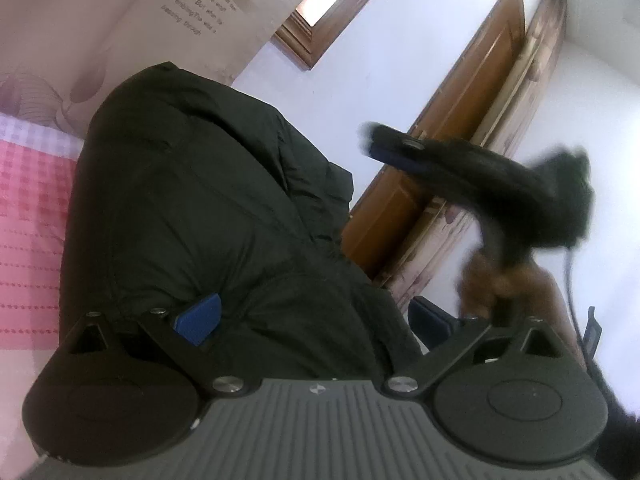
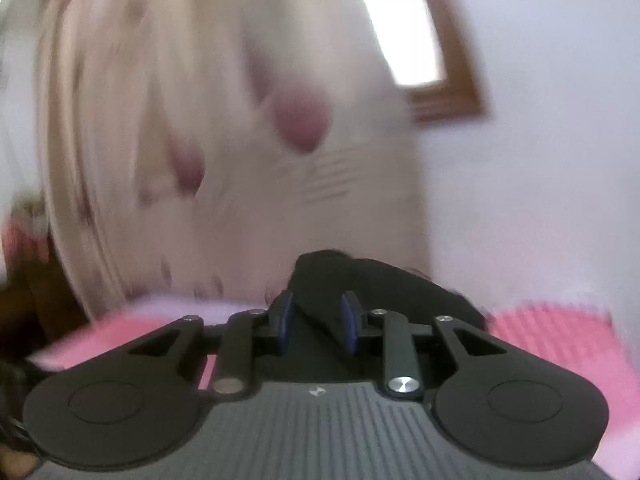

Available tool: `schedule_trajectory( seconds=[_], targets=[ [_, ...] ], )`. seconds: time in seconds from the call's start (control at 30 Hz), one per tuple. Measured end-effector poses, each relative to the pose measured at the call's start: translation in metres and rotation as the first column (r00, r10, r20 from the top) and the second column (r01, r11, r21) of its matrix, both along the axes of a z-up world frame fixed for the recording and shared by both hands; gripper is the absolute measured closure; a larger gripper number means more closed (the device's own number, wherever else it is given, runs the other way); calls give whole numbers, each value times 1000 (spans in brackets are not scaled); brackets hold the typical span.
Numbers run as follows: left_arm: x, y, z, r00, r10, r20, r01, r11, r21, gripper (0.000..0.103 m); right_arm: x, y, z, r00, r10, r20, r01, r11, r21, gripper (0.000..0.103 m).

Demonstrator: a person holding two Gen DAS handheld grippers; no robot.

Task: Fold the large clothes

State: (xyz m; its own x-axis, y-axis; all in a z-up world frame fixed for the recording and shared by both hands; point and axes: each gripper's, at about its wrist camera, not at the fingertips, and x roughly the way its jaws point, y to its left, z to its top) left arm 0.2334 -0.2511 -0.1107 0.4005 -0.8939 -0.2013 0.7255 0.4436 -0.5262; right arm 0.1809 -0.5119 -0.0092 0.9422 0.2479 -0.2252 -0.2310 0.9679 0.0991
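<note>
A large black padded jacket (image 1: 192, 208) lies bunched on the pink checked bed cover (image 1: 28, 216), filling the left wrist view. My left gripper (image 1: 312, 320) is wide open right over the jacket's near edge, its blue pads (image 1: 198, 318) apart. My right gripper (image 2: 316, 320) has its blue pads (image 2: 285, 316) closed on a fold of the black jacket (image 2: 372, 280), lifted above the pink cover (image 2: 552, 328). The right gripper (image 1: 400, 152) also shows in the left wrist view, blurred, up at the right.
A floral curtain (image 2: 200, 120) hangs behind the bed. A wooden door (image 1: 460, 128) and a wood-framed window (image 2: 400, 32) are in the white wall. The right wrist view is motion-blurred.
</note>
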Motion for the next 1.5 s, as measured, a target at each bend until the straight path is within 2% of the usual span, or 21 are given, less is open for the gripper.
schedule_trajectory(
  seconds=[0.1, 0.17, 0.3, 0.37, 0.47, 0.53, 0.63, 0.67, 0.77, 0.83, 0.9, 0.93, 0.97, 1.0, 1.07, 1.13, 1.2, 1.3, 1.37, 1.43, 1.5],
  targets=[
    [-2, 0, 0, 1000, 11, 12, -12, 1000, 19, 5, 50, 16, -18, 987, -108, -116, 82, 974, -209, 77],
    [-1, 0, -1, 1000, 15, 22, -16, 999, 29, 9, 74, 6, -40, 957, -190, -218, 129, 956, -265, 78],
    [6, 7, -6, 1000, 14, -4, -13, 1000, 21, 24, 73, -33, -68, 938, -189, -290, 161, 980, -119, 81],
    [12, 12, -9, 999, 24, -35, -24, 1000, 13, 38, 72, -49, -78, 934, -179, -309, 175, 984, -41, 81],
    [18, 20, -13, 997, 33, -67, -34, 999, -6, 48, 68, -65, -93, 933, -150, -327, 196, 974, 113, 81],
    [13, 23, -9, 997, 58, -53, -59, 998, -4, 46, 68, -66, -109, 935, -139, -327, 211, 958, 195, 81],
    [-4, 26, 11, 994, 103, 23, -103, 995, 8, 30, 73, -50, -120, 932, -171, -318, 241, 951, 195, 82],
    [-10, 26, 18, 993, 103, 52, -103, 995, -3, 28, 76, -42, -122, 931, -182, -315, 247, 952, 180, 82],
    [-20, 17, 36, 991, 71, 109, -67, 997, -43, 28, 81, -13, -124, 935, -207, -287, 245, 964, 100, 82],
    [-19, 8, 38, 989, 50, 136, -46, 999, -29, 28, 81, -5, -125, 939, -212, -271, 234, 971, 50, 82],
    [-9, -2, 28, 992, 45, 120, -51, 998, 45, 29, 81, -17, -129, 942, -181, -282, 217, 971, 103, 82],
    [-1, -4, 17, 997, 47, 66, -52, 996, 77, 37, 80, -24, -131, 945, -162, -284, 207, 969, 135, 82],
    [4, -2, 6, 997, 58, 42, -61, 995, 76, 43, 77, -28, -133, 948, -144, -282, 195, 968, 160, 82],
    [5, 1, -2, 996, 65, 59, -69, 994, 83, 47, 75, -34, -135, 952, -125, -281, 181, 966, 186, 82],
    [7, 4, -11, 994, 89, 65, -96, 988, 118, 65, 72, -48, -137, 955, -77, -288, 158, 950, 270, 82],
    [15, 9, -17, 993, 115, 15, -116, 987, 113, 74, 63, -73, -136, 953, -34, -301, 163, 894, 417, 81],
    [20, 10, -19, 993, 119, 13, -120, 985, 124, 76, 35, -88, -130, 964, -88, -250, 206, 842, 499, 79],
    [24, 11, -20, 992, 124, 15, -124, 986, 114, 76, -15, -73, -109, 976, -141, -166, 195, 905, 379, 77],
    [21, 7, -22, 992, 125, 36, -128, 985, 112, 75, -47, -46, -100, 992, -70, -109, 100, 949, 298, 77],
    [16, 8, -24, 992, 121, 47, -125, 986, 113, 75, -73, -9, -101, 992, -27, -124, 44, 989, 138, 78],
    [15, 6, -26, 992, 118, 42, -122, 986, 114, 76, -85, 16, -118, 981, -45, -186, 44, 999, -10, 79]
  ],
)
